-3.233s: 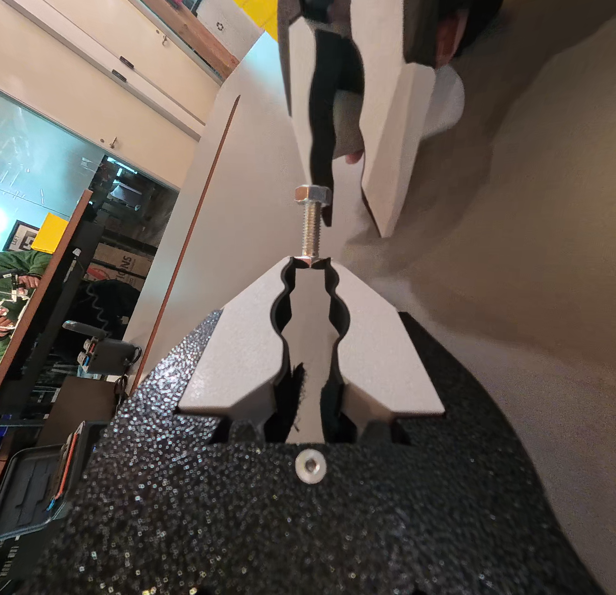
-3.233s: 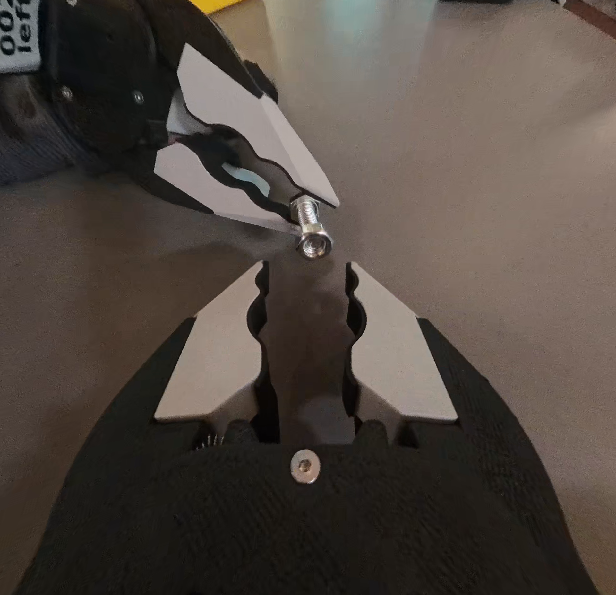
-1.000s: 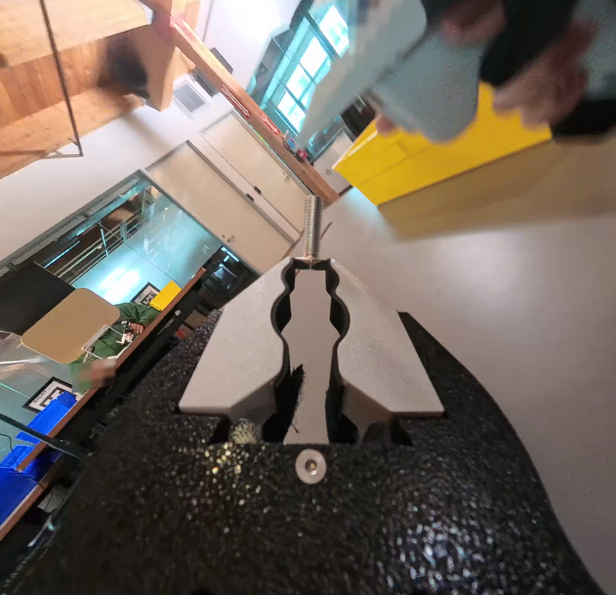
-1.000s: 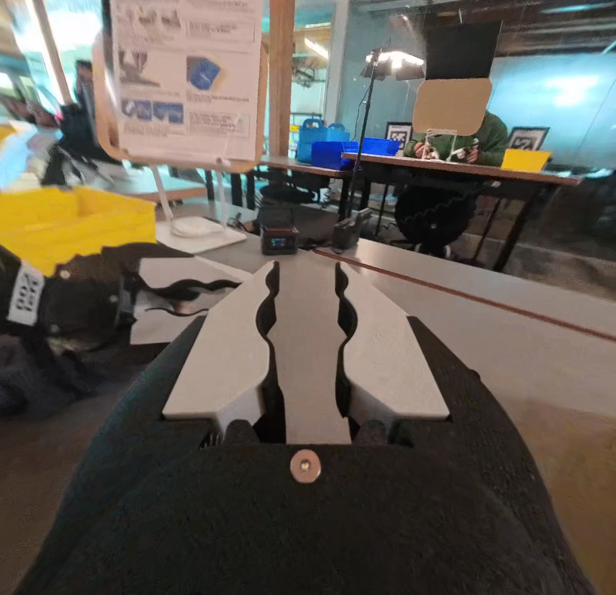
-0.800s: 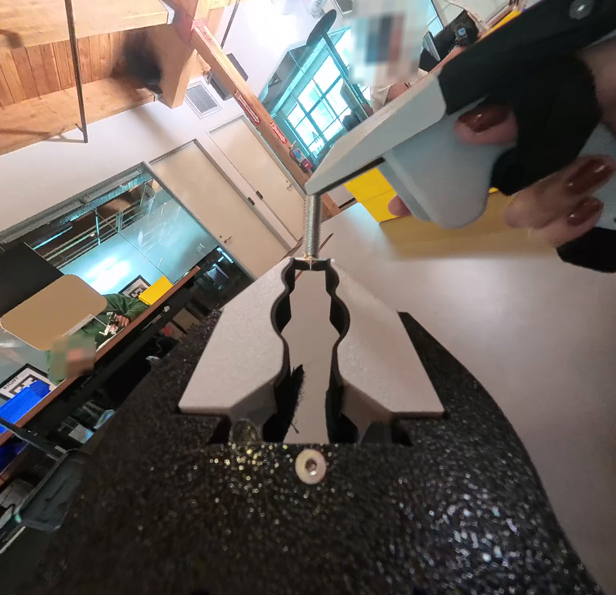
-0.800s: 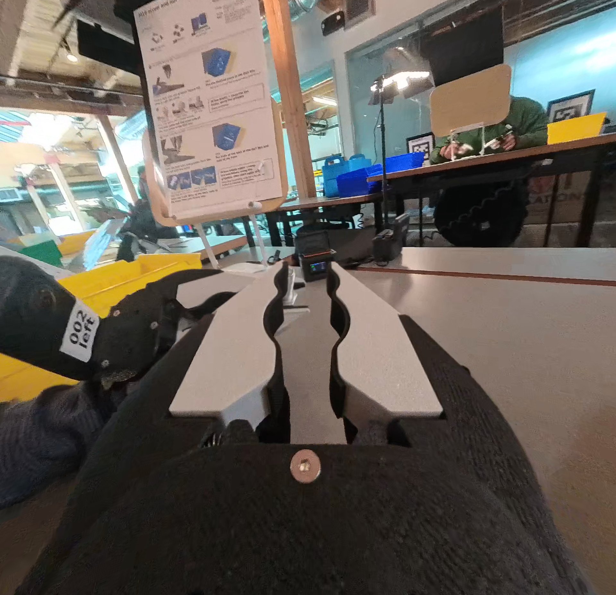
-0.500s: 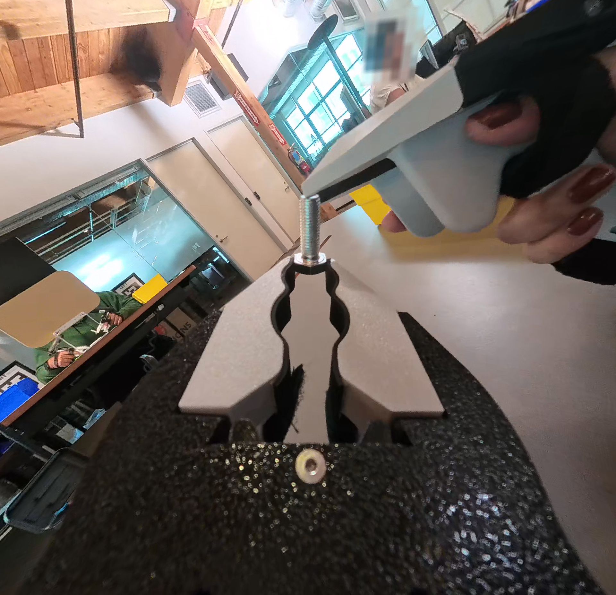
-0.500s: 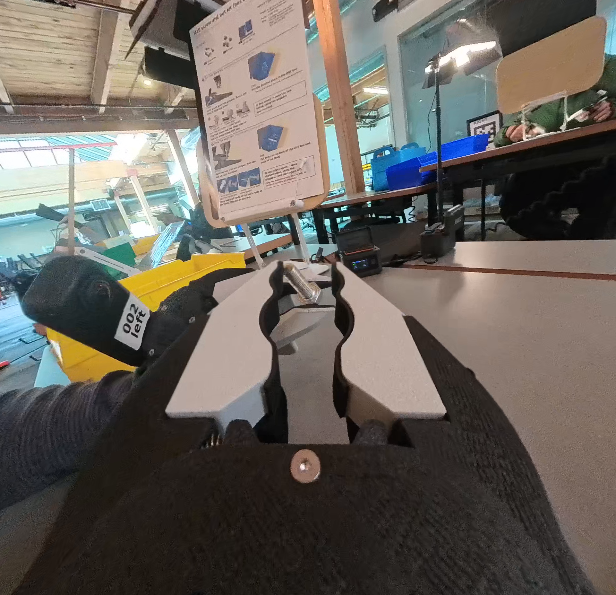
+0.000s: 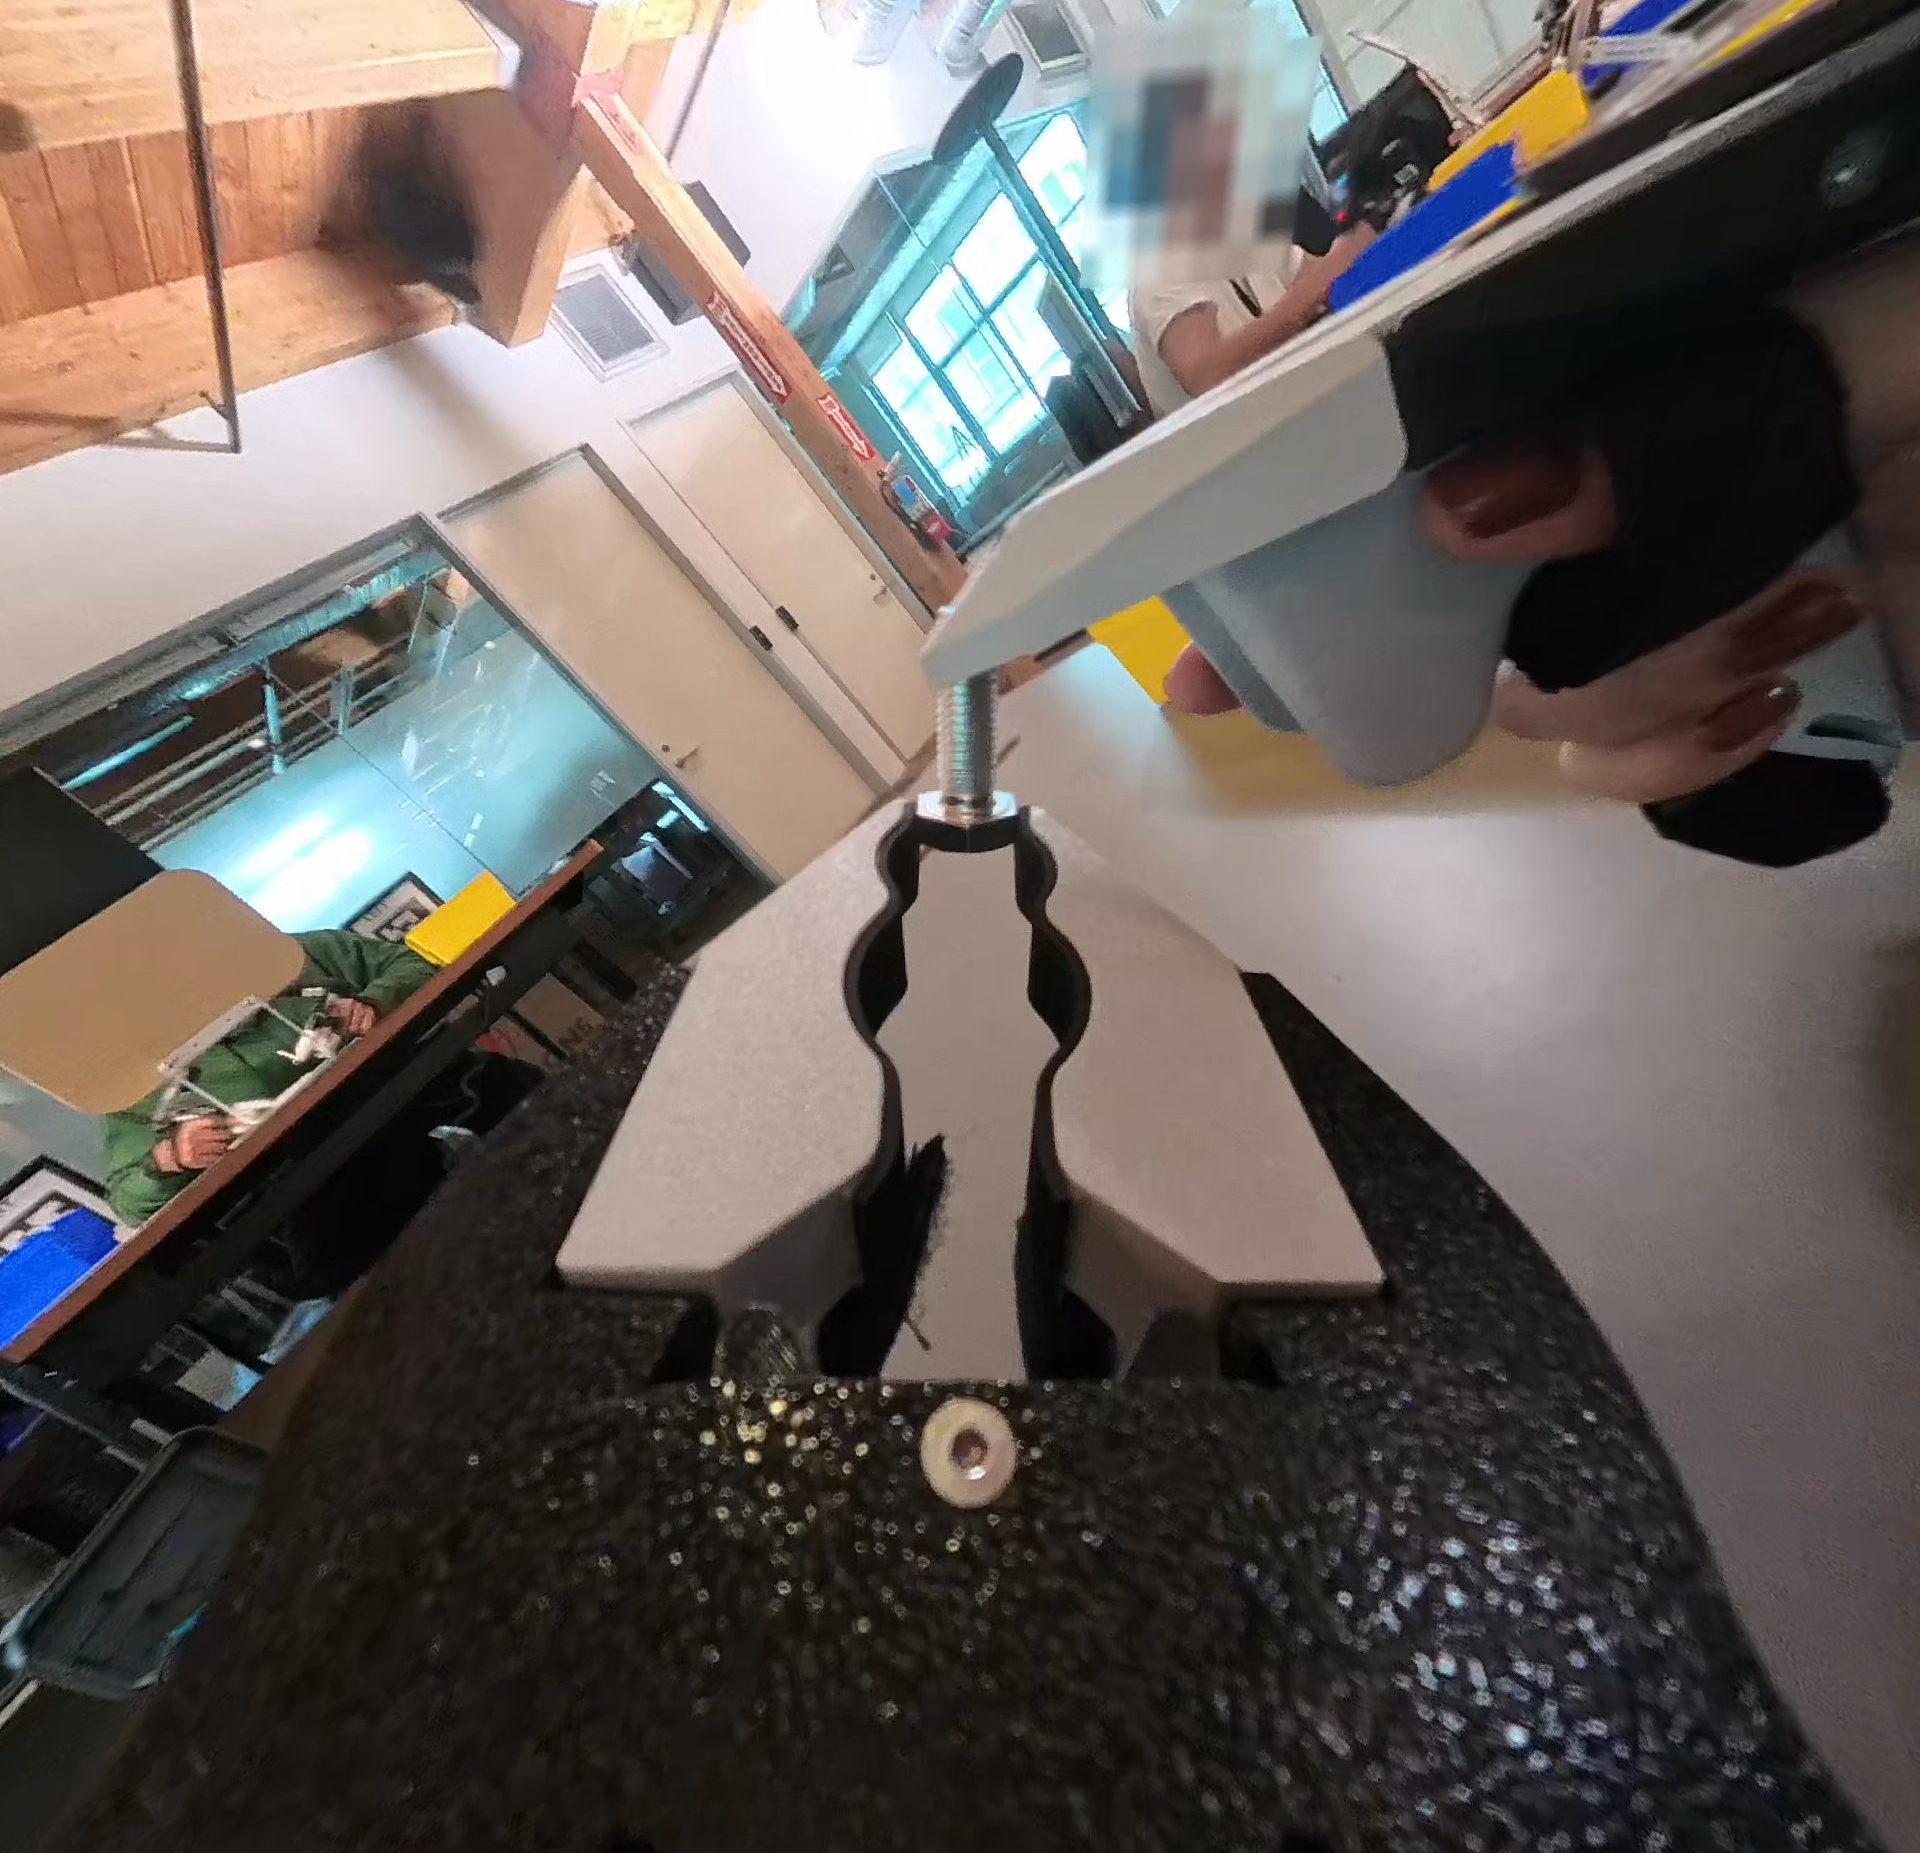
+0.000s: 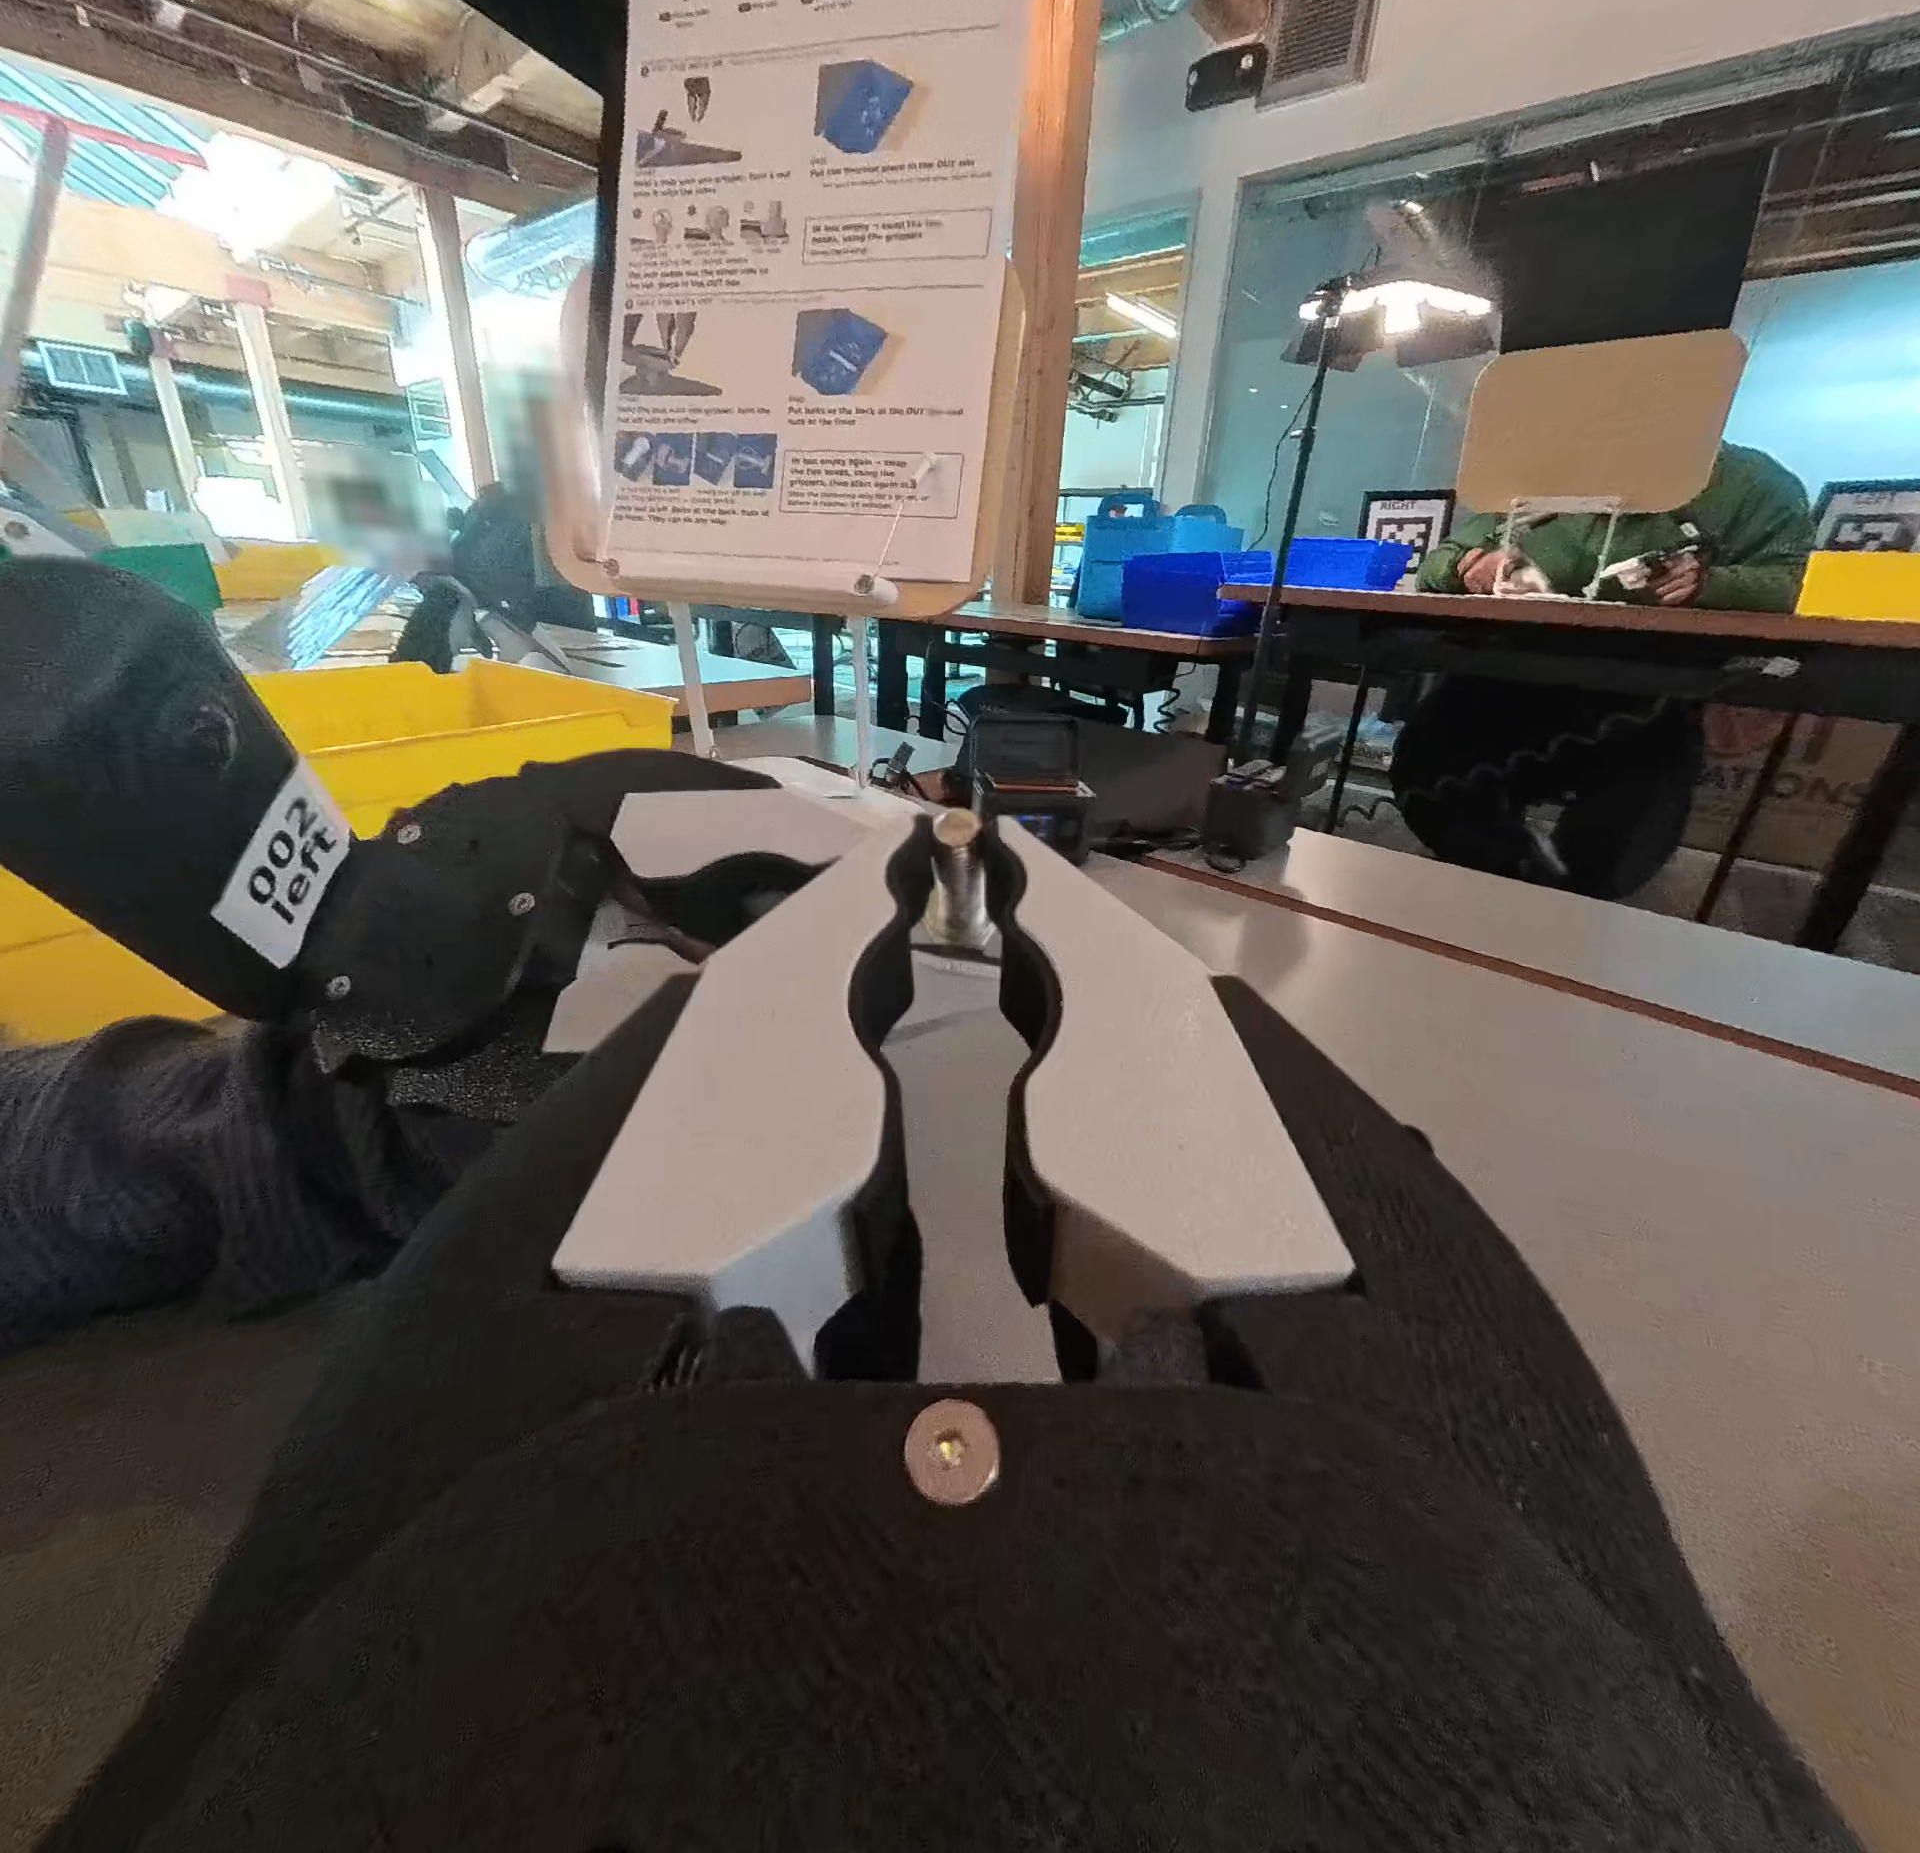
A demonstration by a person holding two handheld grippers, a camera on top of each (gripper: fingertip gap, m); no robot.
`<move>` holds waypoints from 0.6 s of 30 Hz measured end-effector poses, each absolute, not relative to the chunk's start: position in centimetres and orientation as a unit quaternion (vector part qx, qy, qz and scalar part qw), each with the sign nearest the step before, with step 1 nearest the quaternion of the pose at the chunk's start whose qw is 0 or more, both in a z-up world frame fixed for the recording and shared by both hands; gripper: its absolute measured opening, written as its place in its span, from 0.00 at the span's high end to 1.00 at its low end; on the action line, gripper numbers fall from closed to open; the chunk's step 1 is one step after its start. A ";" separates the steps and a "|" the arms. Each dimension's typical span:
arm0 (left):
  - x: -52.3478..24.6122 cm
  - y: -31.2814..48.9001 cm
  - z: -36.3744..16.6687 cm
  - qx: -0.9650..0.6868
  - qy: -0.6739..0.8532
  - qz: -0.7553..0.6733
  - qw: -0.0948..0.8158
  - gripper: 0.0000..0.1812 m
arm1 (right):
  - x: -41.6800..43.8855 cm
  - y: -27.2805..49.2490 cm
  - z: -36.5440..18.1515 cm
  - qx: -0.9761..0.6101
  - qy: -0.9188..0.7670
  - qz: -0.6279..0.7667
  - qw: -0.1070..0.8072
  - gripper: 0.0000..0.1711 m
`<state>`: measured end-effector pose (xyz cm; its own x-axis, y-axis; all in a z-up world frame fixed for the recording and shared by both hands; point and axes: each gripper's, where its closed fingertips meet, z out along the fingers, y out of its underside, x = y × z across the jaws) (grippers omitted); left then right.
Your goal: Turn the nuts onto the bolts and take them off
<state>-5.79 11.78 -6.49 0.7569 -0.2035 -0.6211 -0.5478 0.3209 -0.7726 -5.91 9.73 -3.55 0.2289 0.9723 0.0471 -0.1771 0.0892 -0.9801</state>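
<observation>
In the left wrist view my left gripper [image 9: 966,829] is shut on the hex end of a silver bolt [image 9: 964,743]. The threaded shaft stands straight out past the fingertips. My right gripper [image 9: 971,655] comes in from the upper right, held by a hand, and its fingers cover the shaft's far end. In the right wrist view my right gripper [image 10: 954,845] has narrowed around the bolt [image 10: 954,873], with the shaft sitting in the notch between the tips. The left gripper's black body [image 10: 436,899] lies at the left. No separate nut shows clearly.
The grey table [image 10: 1558,1128] spreads out to the right. A yellow bin [image 10: 447,723] stands at the back left. An instruction sheet on a stand [image 10: 810,276] and small black devices [image 10: 1029,785] are behind the bolt. A person in green [image 10: 1621,546] sits at a far table. Less than 4 cm separates the two grippers' tips.
My right gripper swung in from the right, came over the bolt's free end and narrowed around the shaft. My left gripper kept hold of the bolt and tilted slightly.
</observation>
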 end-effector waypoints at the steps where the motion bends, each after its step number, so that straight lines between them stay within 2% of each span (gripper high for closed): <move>1: -6.2 11.7 -5.9 -0.560 0.317 0.133 0.754 0.91 | -5.8 9.7 -3.3 -0.485 -0.411 0.463 0.618 0.95; 3: -6.8 11.6 -4.9 -0.543 0.301 0.168 0.766 0.83 | -5.1 10.5 -2.1 -0.481 -0.411 0.441 0.637 0.95; 6: -7.3 12.0 -5.2 -0.560 0.280 0.143 0.766 0.71 | -1.7 15.3 1.2 -0.494 -0.393 0.346 0.694 0.95; 8: -7.7 12.5 -5.6 -0.573 0.270 0.128 0.763 0.69 | 1.6 20.3 2.9 -0.549 -0.371 0.289 0.691 0.95; 10: -8.1 12.9 -6.1 -0.586 0.261 0.114 0.759 0.70 | 4.8 25.7 2.4 -0.635 -0.367 0.241 0.636 0.95; 14: -8.9 13.3 -6.3 -0.597 0.245 0.108 0.756 0.73 | 10.8 35.5 -2.4 -0.779 -0.334 0.161 0.506 0.95; 18: -8.6 13.3 -6.5 -0.598 0.254 0.111 0.752 0.74 | 14.3 39.2 -7.2 -0.837 -0.335 0.108 0.418 0.95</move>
